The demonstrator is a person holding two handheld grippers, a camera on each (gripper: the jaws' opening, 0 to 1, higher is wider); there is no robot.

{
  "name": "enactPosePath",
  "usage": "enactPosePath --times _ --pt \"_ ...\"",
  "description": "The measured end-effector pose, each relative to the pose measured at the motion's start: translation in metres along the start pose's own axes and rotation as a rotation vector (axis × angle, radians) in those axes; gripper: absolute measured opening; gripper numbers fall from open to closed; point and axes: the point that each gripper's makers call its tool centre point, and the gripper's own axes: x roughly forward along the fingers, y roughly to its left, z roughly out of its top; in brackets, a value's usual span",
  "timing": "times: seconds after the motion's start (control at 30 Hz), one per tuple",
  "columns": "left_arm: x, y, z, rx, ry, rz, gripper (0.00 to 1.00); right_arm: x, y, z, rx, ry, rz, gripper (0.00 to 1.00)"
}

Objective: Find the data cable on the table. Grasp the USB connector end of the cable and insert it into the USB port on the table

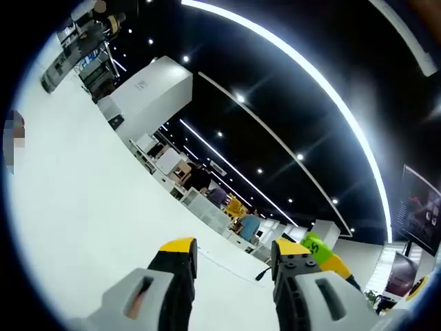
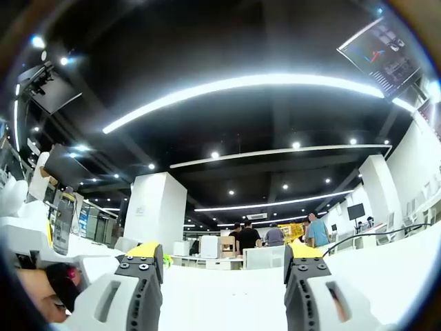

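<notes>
You are at the finding step: your left tool (image 1: pixel 234 248) and right tool (image 2: pixel 224 252) are both spread, holding nothing. A thin line with a dark end, likely the data cable (image 1: pixel 260 274), lies on the white desk (image 1: pixel 83 227) just beyond the left tool's jaws. Next, tip down and close on that end.

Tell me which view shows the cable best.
The left gripper view. There the cable lies as a thin line on the white table and ends in a dark tip. The right gripper view has a thin dark line arching at its right side, possibly a cable, but it is too small to tell.
</notes>
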Motion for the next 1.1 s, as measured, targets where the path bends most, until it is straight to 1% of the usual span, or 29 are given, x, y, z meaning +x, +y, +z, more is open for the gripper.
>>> enactPosePath --times 0.13,0.27,0.37,0.43,0.5,0.57,1.1 --pt "-0.001 -0.003 0.005 -0.015 -0.027 -0.013 0.43 0.001 -0.002 0.002 0.019 -0.01 -0.008 0.72" --pt "-0.001 0.001 0.01 -0.05 -0.051 -0.006 0.44 0.001 -0.003 0.005 0.03 -0.019 -0.014 0.72" --pt "0.001 0.0 0.013 -0.065 -0.066 -0.011 0.46 0.002 -0.004 0.005 0.035 -0.022 -0.017 0.72" --pt "0.002 -0.003 0.015 -0.081 -0.077 -0.032 0.49 0.003 -0.006 0.005 0.042 -0.028 -0.024 0.72" --pt "0.003 -0.006 0.015 -0.072 -0.074 -0.041 0.52 0.004 -0.009 0.004 0.045 -0.026 -0.034 0.72" --pt "0.004 -0.007 0.013 -0.061 -0.068 -0.048 0.53 0.008 -0.013 0.002 0.053 -0.027 -0.043 0.72" --pt "0.007 -0.007 0.014 -0.067 -0.067 -0.061 0.53 0.011 -0.014 -0.001 0.064 -0.023 -0.053 0.72"
